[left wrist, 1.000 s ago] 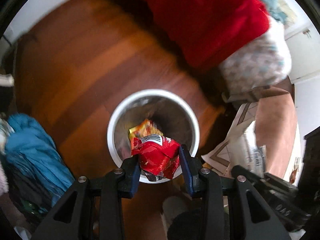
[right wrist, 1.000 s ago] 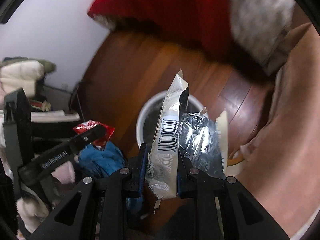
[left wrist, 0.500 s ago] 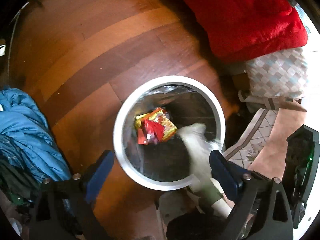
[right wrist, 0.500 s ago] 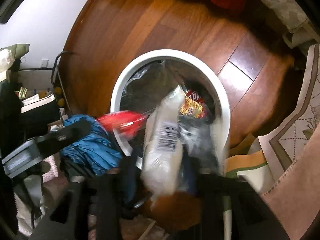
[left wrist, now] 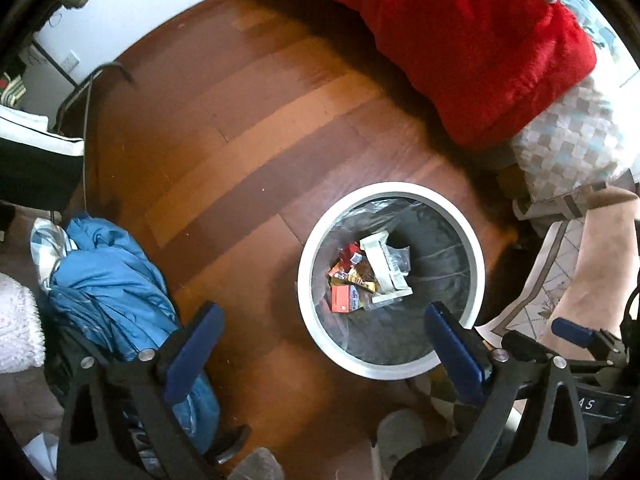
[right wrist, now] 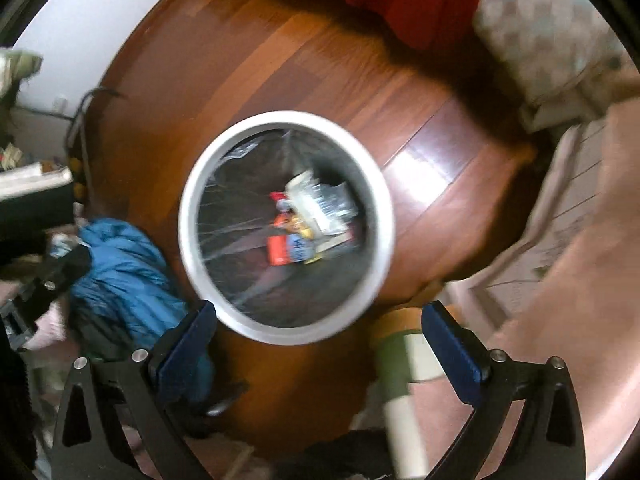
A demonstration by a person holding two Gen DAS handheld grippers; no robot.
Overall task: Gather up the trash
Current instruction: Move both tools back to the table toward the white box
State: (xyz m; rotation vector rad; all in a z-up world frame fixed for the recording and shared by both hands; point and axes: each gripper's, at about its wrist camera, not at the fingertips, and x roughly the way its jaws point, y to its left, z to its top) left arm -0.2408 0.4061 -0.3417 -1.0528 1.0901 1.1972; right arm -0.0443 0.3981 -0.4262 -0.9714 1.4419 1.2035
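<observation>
Both wrappers held a second ago have been dropped: the red snack packet (left wrist: 347, 298) and white wrapper (left wrist: 386, 266) are now seen lying in the white-rimmed bin (left wrist: 390, 368) on the wooden floor (left wrist: 248, 152). Left gripper (left wrist: 324, 320) and right gripper (right wrist: 320, 320) are spread wide and empty, the right's jaws opening, above the bin, a blue jacket (left wrist: 116, 280) to the left.

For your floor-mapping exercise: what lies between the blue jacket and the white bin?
Only bare wooden floor separates blue jacket from white bin, clearest in the left wrist view.

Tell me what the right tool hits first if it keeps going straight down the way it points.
Probably the white bin's near rim, though depth is unclear. The right tool, jaws opening with nothing between them, hangs over that edge, with wooden floor just beside it.
</observation>
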